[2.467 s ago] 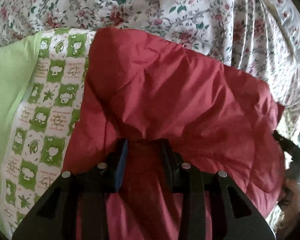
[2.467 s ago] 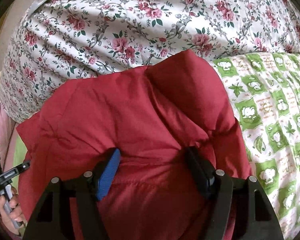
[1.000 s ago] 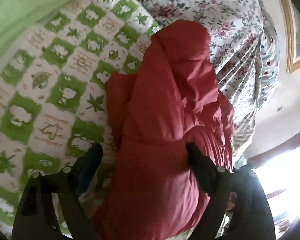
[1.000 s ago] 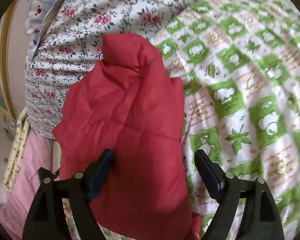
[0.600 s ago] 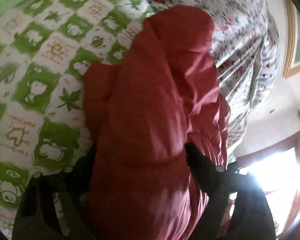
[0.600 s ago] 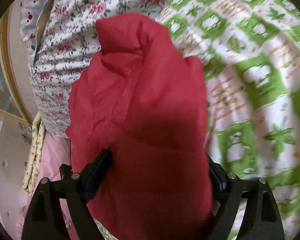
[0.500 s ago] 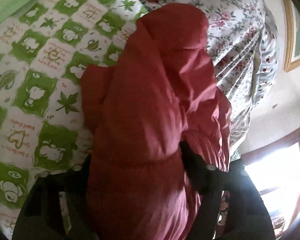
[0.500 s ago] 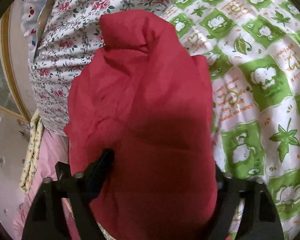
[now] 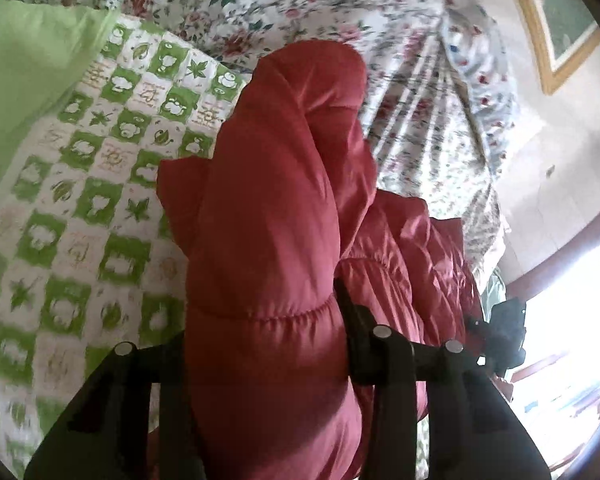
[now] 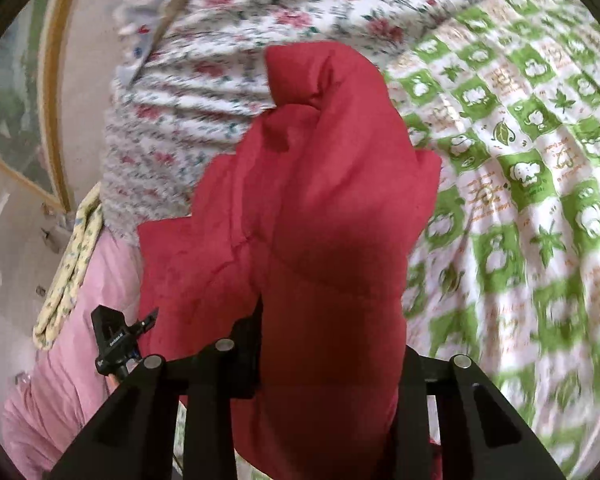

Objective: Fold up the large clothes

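No text can be made out — the green-checked quilt [image 10: 540, 184] carries small orange lettering in its white squares, and the black device [image 10: 114, 340] a white label, both too blurred.

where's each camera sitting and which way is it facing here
Left wrist: on the left gripper, looking down along its fingers over the red padded jacket to the green checked quilt; its jaws are closing on the jacket.
Right wrist: on the right gripper, same downward look, its jaws closing on the jacket.
Shared: jacket, quilt, floral bedding; each shows the other gripper.
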`<state>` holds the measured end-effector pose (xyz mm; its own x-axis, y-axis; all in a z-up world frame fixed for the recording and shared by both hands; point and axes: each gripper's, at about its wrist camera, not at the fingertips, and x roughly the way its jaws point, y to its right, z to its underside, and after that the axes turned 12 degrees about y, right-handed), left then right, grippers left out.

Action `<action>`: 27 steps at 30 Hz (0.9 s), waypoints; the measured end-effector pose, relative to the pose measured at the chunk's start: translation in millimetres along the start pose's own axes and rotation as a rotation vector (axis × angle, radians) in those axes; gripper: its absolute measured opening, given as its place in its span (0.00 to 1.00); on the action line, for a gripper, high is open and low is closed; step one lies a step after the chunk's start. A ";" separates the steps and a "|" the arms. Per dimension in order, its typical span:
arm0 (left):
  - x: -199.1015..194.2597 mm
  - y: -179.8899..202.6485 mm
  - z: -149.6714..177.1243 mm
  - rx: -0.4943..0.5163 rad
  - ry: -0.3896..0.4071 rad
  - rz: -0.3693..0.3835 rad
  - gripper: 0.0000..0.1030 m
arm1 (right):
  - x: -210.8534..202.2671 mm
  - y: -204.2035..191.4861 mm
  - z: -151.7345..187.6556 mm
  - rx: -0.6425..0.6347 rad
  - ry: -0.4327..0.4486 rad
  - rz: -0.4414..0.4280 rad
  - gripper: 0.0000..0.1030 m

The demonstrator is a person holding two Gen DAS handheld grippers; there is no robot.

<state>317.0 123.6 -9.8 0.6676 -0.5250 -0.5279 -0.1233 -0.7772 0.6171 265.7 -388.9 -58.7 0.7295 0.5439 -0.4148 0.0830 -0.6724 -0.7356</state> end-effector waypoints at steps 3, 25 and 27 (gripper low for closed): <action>-29.4 5.3 15.6 0.002 0.005 0.005 0.38 | -23.2 -10.5 18.5 -0.015 -0.008 -0.016 0.32; -99.2 -38.4 123.2 -0.055 -0.022 -0.075 0.41 | -77.6 24.4 131.3 0.068 -0.070 0.019 0.46; -96.7 -38.8 125.9 -0.029 -0.016 -0.098 0.46 | -74.4 26.5 133.0 0.062 -0.065 0.033 0.52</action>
<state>164.8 160.9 -56.2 0.6635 -0.4525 -0.5958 -0.0367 -0.8151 0.5782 123.3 -380.4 -118.5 0.6854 0.5545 -0.4720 0.0158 -0.6594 -0.7516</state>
